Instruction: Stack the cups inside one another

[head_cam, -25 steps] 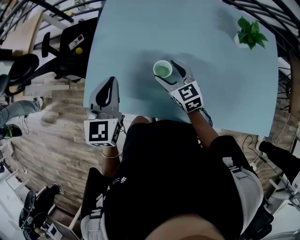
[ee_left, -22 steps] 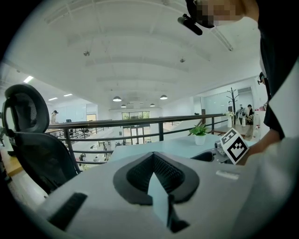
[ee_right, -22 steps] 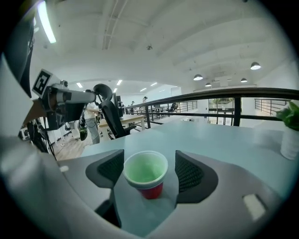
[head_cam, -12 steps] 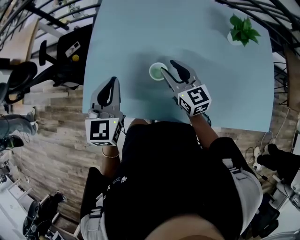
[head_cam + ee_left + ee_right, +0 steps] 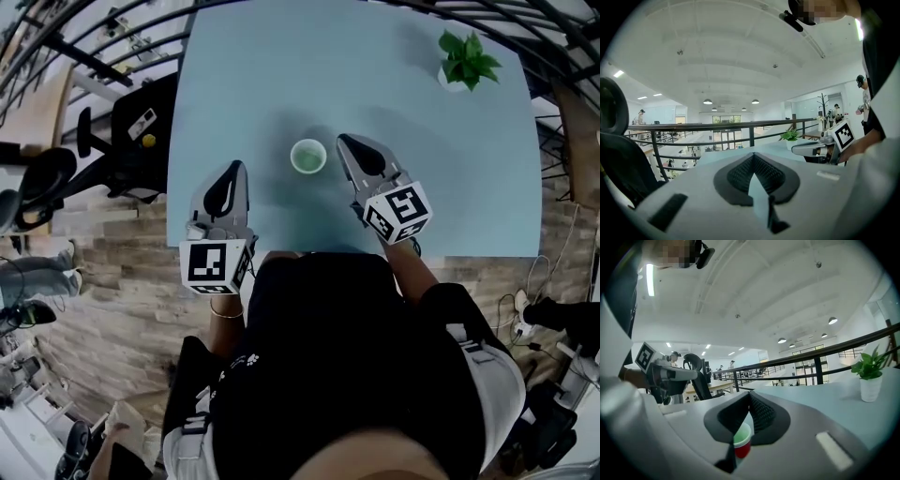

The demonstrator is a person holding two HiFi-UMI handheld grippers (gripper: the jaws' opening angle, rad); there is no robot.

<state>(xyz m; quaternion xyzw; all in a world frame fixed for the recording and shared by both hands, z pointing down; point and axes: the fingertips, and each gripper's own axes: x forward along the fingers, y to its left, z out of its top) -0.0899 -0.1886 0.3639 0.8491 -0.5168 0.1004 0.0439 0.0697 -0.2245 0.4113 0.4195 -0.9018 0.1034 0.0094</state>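
Nearest in the head view, the person's black top (image 5: 356, 375) fills the lower part. Just beyond it, the left gripper (image 5: 234, 171) hangs over the near left corner of the table (image 5: 281, 56). It is a smooth grey shell lined with black ribbed pads (image 5: 764, 172). Its jaws are pressed together at the tips with nothing in them, leaving only a teardrop-shaped opening behind the point where they meet. The right gripper (image 5: 344, 142) is of the same make. Its jaws have just been closing and now meet at the tips, with nothing between them.

The cup (image 5: 308, 156) is round and stands upright on the matte pale-blue tabletop. It is between the two grippers, just beside the right one's tip but apart from it. Its inside is pale green. In the right gripper view a red outer wall shows under the green rim, so it seems to be a green cup nested in a red one, though it is too small there to be sure.

At the far right corner a leafy green plant (image 5: 466, 58) sits in a small white pot (image 5: 870, 389). Past the table runs a dark metal railing (image 5: 820, 357).
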